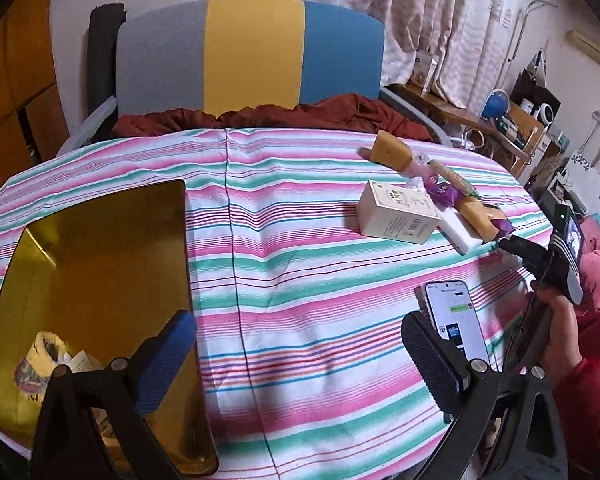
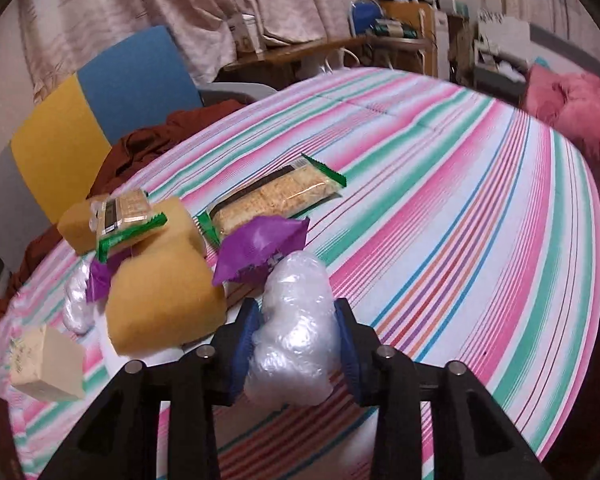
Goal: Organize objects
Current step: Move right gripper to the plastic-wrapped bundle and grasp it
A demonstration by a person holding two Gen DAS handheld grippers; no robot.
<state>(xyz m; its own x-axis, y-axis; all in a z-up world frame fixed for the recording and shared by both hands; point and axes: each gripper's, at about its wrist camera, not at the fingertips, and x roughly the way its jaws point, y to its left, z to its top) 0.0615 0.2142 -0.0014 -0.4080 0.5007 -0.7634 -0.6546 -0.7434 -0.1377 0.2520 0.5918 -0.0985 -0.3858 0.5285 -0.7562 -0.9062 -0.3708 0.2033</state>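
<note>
In the right wrist view my right gripper (image 2: 296, 320) is shut on a crumpled wad of clear plastic (image 2: 292, 344), its blue pads pressing both sides. Just beyond it lie a purple wrapper (image 2: 260, 244), a big yellow sponge (image 2: 164, 304), two green-wrapped snack bars (image 2: 276, 196) and a cream box (image 2: 48, 364). My left gripper (image 1: 300, 360) stands open over the striped cloth with nothing between its fingers. Beside its left finger sits a gold tin (image 1: 100, 272) with a few items inside. The same pile, with the cream box (image 1: 398, 210), lies far right of it.
A lit phone (image 1: 456, 320) lies by the left gripper's right finger. A hand in a red sleeve (image 1: 560, 320) holds the right gripper (image 1: 508, 242) at the pile's edge. A grey, yellow and blue chair (image 1: 252, 52) with a brown cloth stands behind the table.
</note>
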